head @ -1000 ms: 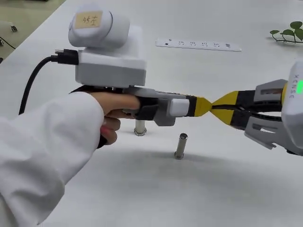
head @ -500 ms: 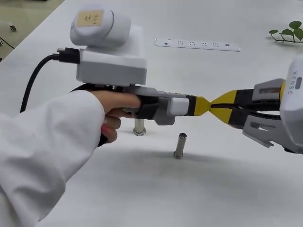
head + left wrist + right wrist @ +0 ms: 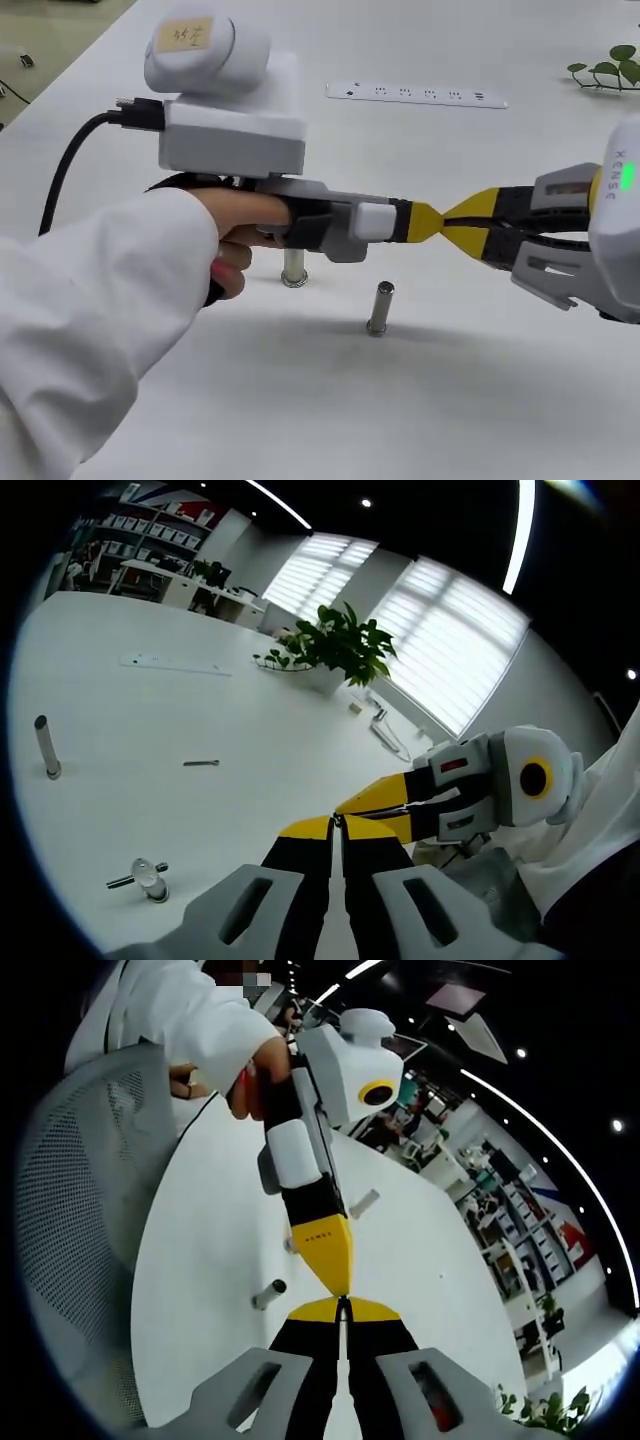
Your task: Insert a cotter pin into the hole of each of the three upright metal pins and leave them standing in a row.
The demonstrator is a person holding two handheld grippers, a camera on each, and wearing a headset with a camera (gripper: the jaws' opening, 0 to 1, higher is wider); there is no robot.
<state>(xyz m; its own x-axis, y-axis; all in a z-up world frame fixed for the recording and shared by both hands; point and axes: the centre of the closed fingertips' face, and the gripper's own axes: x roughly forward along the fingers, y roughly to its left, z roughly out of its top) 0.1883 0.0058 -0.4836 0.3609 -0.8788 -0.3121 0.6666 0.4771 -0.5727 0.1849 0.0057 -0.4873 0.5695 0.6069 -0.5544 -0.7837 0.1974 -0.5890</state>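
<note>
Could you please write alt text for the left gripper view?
The left gripper, jaws shut, meets the right gripper tip to tip above a white table. On the table are an upright bare metal pin, a loose cotter pin, and nearer, a metal pin with a cotter pin through it.

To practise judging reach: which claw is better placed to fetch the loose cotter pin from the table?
Probably left: the cotter pin lies on the table ahead of the left claw, whereas the right claw faces toward the person's sleeve.
</note>
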